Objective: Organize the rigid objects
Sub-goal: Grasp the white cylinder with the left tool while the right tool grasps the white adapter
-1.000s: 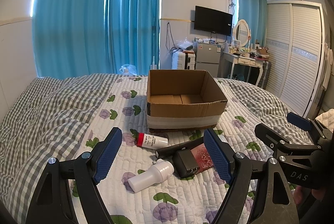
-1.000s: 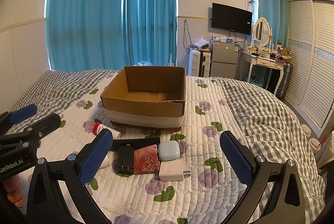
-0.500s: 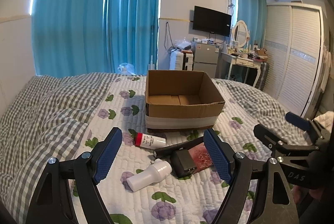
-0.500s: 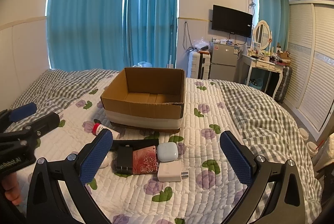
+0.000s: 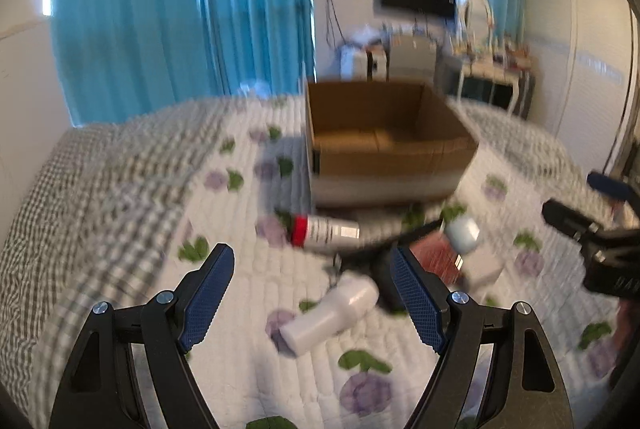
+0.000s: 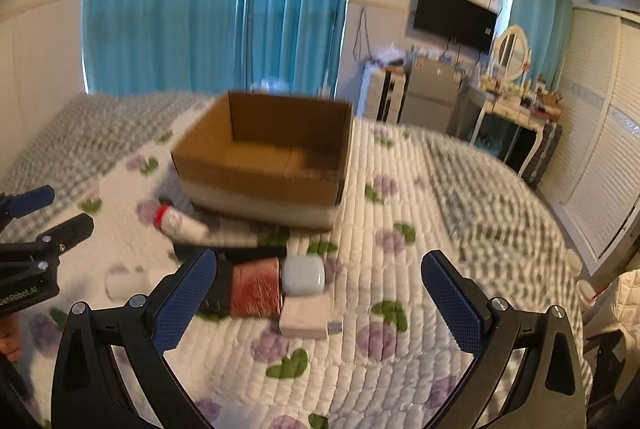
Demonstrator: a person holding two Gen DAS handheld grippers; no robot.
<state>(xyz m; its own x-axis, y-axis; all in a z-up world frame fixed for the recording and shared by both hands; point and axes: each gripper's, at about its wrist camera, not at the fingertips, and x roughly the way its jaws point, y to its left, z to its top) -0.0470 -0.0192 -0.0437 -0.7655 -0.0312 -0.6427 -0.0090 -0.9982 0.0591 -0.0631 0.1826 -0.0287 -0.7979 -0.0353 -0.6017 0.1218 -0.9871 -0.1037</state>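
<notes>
An open empty cardboard box [image 5: 384, 149] [image 6: 264, 165] stands on the bed. In front of it lie a red-capped tube [image 5: 324, 229] [image 6: 180, 223], a white bottle [image 5: 332, 313] [image 6: 120, 283], a long black item [image 6: 232, 252], a black block [image 5: 382, 283], a red patterned card [image 6: 256, 287], a pale blue case [image 6: 304, 275] [image 5: 462, 233] and a white charger [image 6: 306, 319]. My left gripper [image 5: 312, 301] is open just above the white bottle. My right gripper [image 6: 316, 301] is open, hovering over the card, case and charger. Both views are motion-blurred.
The bed has a quilted flowered cover [image 6: 400, 269] and a grey checked blanket [image 5: 100, 189] on the left. Blue curtains, a dresser [image 6: 508, 109], a wall television and a white wardrobe [image 6: 600, 157] stand beyond the bed.
Both grippers have moved forward and down toward the objects, which now look larger and closer. Both jaws stay open. Nothing on the bed has moved.
</notes>
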